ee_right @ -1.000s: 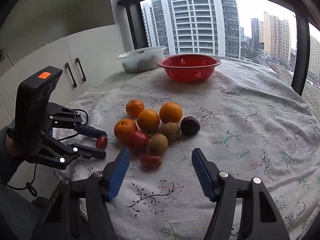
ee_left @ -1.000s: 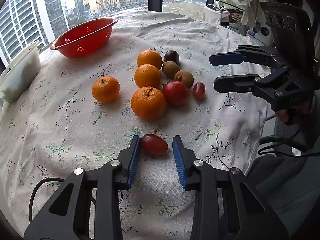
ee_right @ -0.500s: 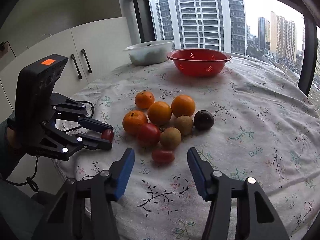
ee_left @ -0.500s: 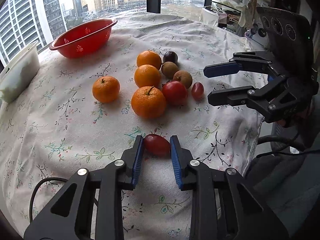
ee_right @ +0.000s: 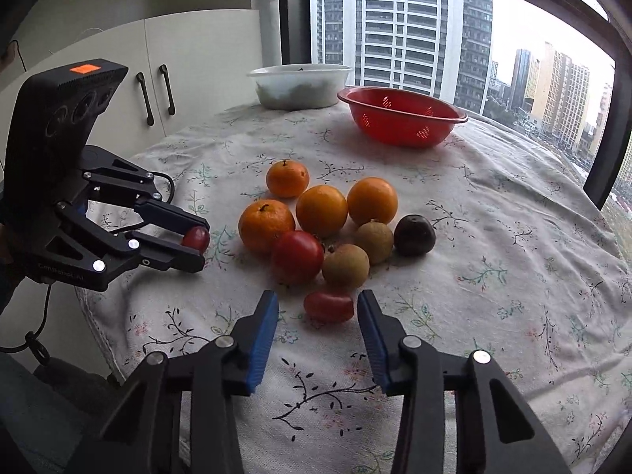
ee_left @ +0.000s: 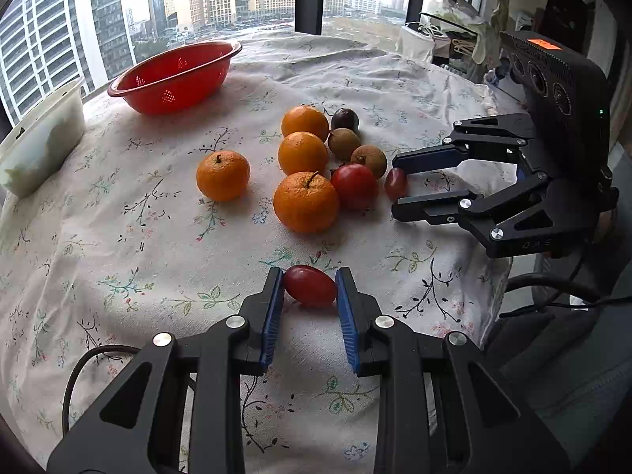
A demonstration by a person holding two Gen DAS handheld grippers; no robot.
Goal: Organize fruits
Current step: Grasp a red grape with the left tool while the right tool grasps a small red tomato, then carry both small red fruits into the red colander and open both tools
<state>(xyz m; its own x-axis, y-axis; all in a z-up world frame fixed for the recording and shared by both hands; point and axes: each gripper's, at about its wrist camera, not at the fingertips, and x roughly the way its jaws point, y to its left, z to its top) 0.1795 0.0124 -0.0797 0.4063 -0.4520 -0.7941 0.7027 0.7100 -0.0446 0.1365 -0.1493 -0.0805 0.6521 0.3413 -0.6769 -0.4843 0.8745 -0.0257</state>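
Left gripper (ee_left: 309, 286) is pinching a small oval red grape tomato (ee_left: 310, 286) resting on the floral-clothed tabletop (ee_left: 118, 205), while right gripper (ee_right: 318, 310) is straddling, jaws wide, a second oval tomato (ee_right: 328, 306), probably to sort both into the red plastic colander (ee_right: 401, 120).

Four oranges (ee_left: 306, 201) glow bright orange, a tomato (ee_left: 354, 185) deep red beside them — two brownish-green fruits (ee_right: 345, 266) and one dark purple fruit (ee_right: 414, 235) too. The colander (ee_left: 173, 77) in the upper left is red with pale perforations. White cloth (ee_left: 118, 217) — green and pink sprigs, black twigs. Black grippers, blue pads (ee_left: 272, 316).
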